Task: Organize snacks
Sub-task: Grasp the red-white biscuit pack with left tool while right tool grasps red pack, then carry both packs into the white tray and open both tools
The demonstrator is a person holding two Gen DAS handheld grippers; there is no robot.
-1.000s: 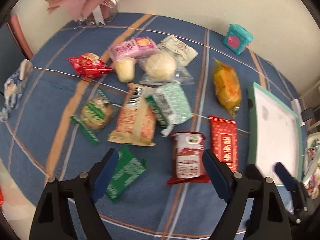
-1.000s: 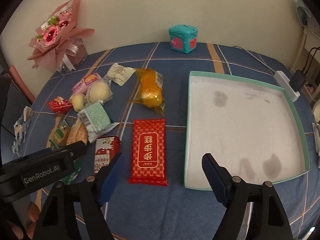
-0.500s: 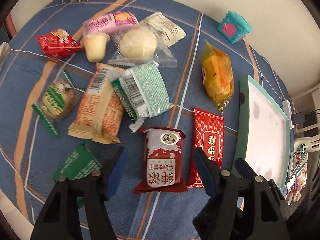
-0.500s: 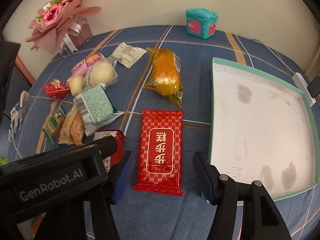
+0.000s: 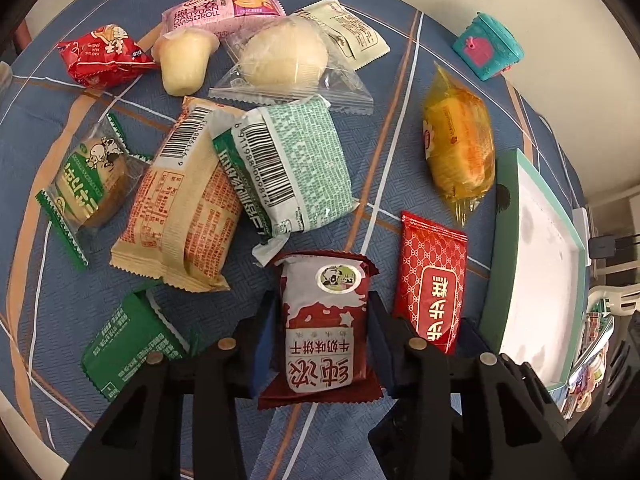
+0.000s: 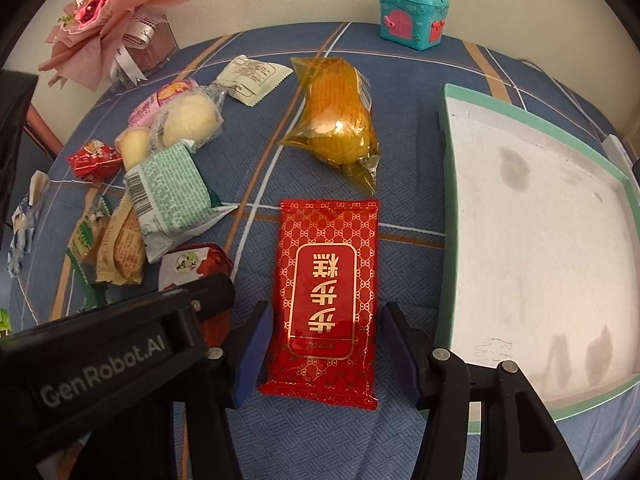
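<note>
Right wrist view, blue plaid tablecloth (image 6: 400, 52), mint-rimmed tray (image 6: 448, 216) at its right edge, right gripper (image 6: 326, 350) closing around flat red packet (image 6: 326, 300) just beside the tray, left gripper (image 5: 324, 332) clenched on dark-red biscuit packet (image 5: 324, 320) beside it.

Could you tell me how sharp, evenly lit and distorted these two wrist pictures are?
Left wrist view: sharp, soft even light, mild sheen on the dark red biscuit pack, strong fisheye bending of the tablecloth stripes. Right wrist view: equally sharp, glare on the yellow cake wrapper, dark vignette corners.
</note>
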